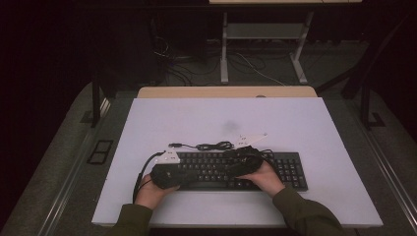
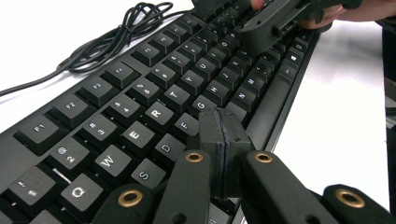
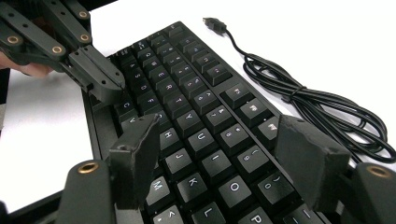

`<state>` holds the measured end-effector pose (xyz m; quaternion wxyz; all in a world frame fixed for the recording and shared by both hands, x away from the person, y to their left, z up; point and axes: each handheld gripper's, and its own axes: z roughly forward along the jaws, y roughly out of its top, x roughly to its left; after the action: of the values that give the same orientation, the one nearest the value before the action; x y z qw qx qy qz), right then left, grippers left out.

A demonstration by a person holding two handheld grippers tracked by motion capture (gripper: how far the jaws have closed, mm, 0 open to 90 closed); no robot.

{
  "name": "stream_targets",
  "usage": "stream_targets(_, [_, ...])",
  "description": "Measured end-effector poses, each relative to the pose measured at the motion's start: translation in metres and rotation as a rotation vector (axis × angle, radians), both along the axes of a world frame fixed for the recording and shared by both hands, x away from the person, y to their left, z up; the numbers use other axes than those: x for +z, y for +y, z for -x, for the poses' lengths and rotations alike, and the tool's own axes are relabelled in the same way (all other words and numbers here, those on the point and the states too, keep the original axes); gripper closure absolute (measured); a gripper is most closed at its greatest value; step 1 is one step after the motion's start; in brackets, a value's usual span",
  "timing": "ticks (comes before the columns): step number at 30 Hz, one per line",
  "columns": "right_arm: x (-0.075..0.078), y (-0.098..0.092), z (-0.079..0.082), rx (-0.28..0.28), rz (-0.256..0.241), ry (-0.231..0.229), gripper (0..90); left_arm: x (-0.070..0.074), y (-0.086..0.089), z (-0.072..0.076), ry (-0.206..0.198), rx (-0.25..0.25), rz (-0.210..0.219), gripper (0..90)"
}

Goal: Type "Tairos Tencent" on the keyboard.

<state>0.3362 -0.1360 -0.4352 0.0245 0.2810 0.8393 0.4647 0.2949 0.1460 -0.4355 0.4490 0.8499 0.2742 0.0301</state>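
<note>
The keyboard (image 1: pixel 231 169) lies at 6 o'clock on the tabletop (image 1: pixel 295 123), its cable (image 1: pixel 211 146) coiled at 12. Left claw (image 2: pixel 223 135) is closed over the keys; right claw (image 3: pixel 224 154) is spread wide above them.

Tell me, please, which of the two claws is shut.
The left claw: its two jaws press flat together above the keyboard near the F key. The right claw differs, its jaws standing wide apart over the keys.
</note>
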Motion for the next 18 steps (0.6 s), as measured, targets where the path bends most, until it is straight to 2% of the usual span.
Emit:
stream_targets(10, [0.0003,-0.0001,-0.0001,-0.004,-0.006,-0.001,30.6,-0.0035,-0.0032,-0.0001,0.008,-0.006,-0.025,88.6])
stream_targets(18, [0.0002,-0.0001,-0.0002,-0.005,-0.006,-0.001,30.6,-0.0044,-0.0044,-0.0001,0.009,-0.007,-0.021,88.6])
